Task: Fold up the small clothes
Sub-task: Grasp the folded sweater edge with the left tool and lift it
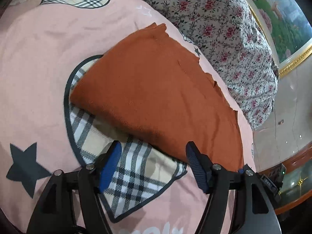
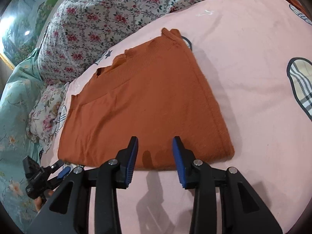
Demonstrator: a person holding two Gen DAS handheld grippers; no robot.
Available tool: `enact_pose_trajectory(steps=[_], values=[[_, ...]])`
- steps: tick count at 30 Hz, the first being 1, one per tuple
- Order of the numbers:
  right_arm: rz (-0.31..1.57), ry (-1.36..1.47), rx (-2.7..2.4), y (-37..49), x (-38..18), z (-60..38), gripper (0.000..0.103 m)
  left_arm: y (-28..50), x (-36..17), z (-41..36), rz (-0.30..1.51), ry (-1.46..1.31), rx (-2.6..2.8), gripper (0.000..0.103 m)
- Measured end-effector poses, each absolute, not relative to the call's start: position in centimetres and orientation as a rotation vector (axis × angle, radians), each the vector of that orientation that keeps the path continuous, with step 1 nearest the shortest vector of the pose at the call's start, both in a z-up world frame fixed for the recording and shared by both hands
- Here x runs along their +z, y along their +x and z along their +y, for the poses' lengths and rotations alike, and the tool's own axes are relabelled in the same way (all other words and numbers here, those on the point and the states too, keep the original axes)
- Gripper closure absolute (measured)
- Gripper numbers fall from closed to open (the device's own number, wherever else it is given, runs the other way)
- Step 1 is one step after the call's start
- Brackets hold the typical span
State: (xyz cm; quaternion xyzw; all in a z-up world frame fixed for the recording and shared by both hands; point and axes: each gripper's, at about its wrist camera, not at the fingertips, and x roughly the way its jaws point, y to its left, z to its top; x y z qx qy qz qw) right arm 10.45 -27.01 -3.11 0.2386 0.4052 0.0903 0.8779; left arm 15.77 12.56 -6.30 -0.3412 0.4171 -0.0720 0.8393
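Orange garment [image 2: 144, 105] folded flat on pink bedsheet [image 2: 243, 78]; both jaws spread, seemingly empty.

plaid patch [image 1: 93, 128]: partly hidden under the orange cloth [image 1: 156, 97].
left gripper [image 2: 65, 170]: only a blue tip and a black part show.
plaid patch at right [image 2: 303, 89]: cut off by the edge.

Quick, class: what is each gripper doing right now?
Left gripper: open, holding nothing, at the orange garment's edge.
Right gripper: open, empty, over the garment's near edge.
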Motion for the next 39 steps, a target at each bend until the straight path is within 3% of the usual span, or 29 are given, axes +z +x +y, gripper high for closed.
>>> enact_pose_trajectory(steps=[7,10,15,17,19,27,31,33,35,39], values=[[0.836,0.492,0.232,9.9,-2.7,-25.6,0.058,18.6,-6.6,13.5,0.842,-0.766,-0.085,0.033],[0.842,0.492,0.244,10.1,-2.7,-25.3,0.058,20.1,-6.8,14.5,0.827,-0.79,-0.054,0.037],[0.844,0.512,0.252,10.6,-2.7,-25.6,0.058,21.6,-7.0,15.8,0.821,-0.815,-0.007,0.064],[0.846,0.516,0.257,11.1,-2.7,-25.9,0.058,22.1,-6.8,15.7,0.83,-0.806,-0.02,0.088],[0.847,0.523,0.264,11.7,-2.6,-26.2,0.058,22.2,-5.2,14.5,0.811,-0.743,-0.03,0.095],[0.866,0.551,0.303,15.1,-1.8,-28.1,0.058,22.8,2.1,2.0,0.725,-0.373,-0.249,0.096],[0.919,0.572,0.361,18.0,-1.8,-27.9,0.052,24.0,0.2,-5.0,0.776,-0.231,-0.314,0.096],[0.946,0.582,0.41,19.5,-1.9,-27.1,0.04,24.3,-1.3,-6.7,0.809,-0.195,-0.32,0.096],[0.966,0.587,0.462,21.2,-2.1,-25.8,0.035,24.4,-2.7,-8.0,0.834,-0.147,-0.31,0.096],[1.033,0.579,0.535,24.8,-2.9,-22.7,0.034,23.6,-3.3,-8.8,0.821,-0.1,-0.312,0.096]])
